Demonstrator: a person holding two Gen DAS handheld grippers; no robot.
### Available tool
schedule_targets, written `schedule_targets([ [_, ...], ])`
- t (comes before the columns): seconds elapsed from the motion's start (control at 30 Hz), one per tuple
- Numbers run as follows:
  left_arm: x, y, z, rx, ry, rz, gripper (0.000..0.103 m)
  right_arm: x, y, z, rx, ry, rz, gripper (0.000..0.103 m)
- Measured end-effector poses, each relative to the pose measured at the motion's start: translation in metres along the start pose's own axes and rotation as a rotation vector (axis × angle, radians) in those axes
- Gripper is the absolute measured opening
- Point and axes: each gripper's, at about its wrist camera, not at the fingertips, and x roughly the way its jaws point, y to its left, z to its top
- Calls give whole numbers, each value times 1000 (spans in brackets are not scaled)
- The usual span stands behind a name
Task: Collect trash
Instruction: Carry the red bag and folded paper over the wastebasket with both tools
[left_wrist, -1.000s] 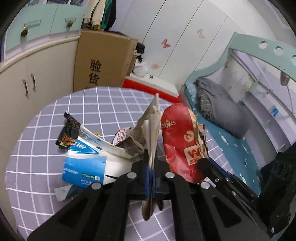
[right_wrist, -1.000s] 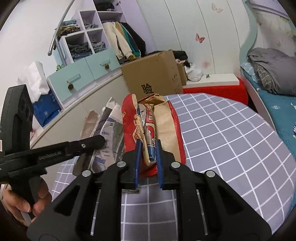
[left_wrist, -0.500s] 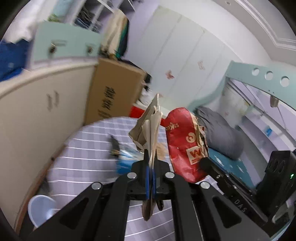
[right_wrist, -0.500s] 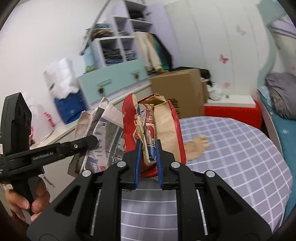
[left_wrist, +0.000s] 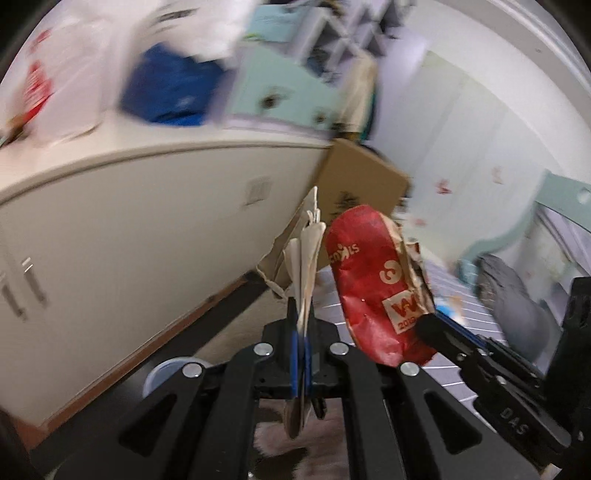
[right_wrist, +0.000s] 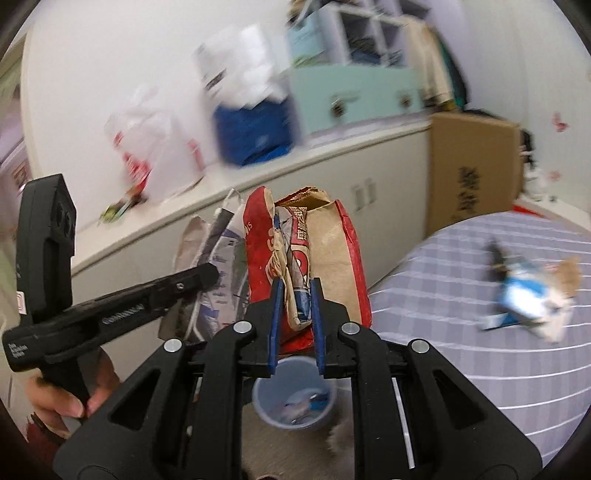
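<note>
Trash is in both tongs at once: the right tongs (right_wrist: 295, 302) are clenched on a red and brown paper snack bag (right_wrist: 325, 258), standing upright with its long axis running up from the blue pads and its torn mouth at the top, while the left tongs (left_wrist: 301, 343) are pinched tight on a flattened, creased whitish wrapper (left_wrist: 304, 258), also held on end. The relation that matters for the drop is vertical: in the right wrist view a small pale-blue bin (right_wrist: 293, 397) sits on the floor directly below the right tongs, with some scraps already inside it, so the bag's lower end hangs nearly over its mouth. The right hand looks the nearer of the two; in the left wrist view only a sliver of the bin (left_wrist: 166, 373) shows low to the left, so the wrapper probably needs carrying further across before release. The bag is crumpled and wide (likely as wide as the bin mouth, so it may catch on the rim). More litter (right_wrist: 528, 299), a blue-and-white packet among it, lies on the checked bench (right_wrist: 461, 266) off to the right, well apart from both tongs.
</note>
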Motion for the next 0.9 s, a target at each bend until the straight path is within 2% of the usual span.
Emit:
schedule_targets([
  [0.13, 15, 61, -20, -77, 49, 84, 2, 55, 36, -20, -33, 95, 42, 15],
  [0.27, 37, 105, -42, -116, 100, 177, 2, 105, 55, -45, -43, 194, 59, 15],
  [0.4, 70, 146, -67, -189, 185, 213, 2, 146, 60, -70, -36, 277, 52, 15],
  [0.57, 104, 178, -90, -221, 259, 266, 2, 193, 54, -101, -5, 375, 33, 15],
  [0.7, 120, 198, -103, -242, 291, 298, 2, 218, 49, -112, 20, 402, 28, 15],
  [0.83, 125, 211, -110, -256, 301, 319, 2, 236, 44, -117, 55, 389, 20, 16],
  [0.9, 126, 217, -112, -255, 304, 329, 3, 244, 39, -121, 72, 363, 8, 27],
])
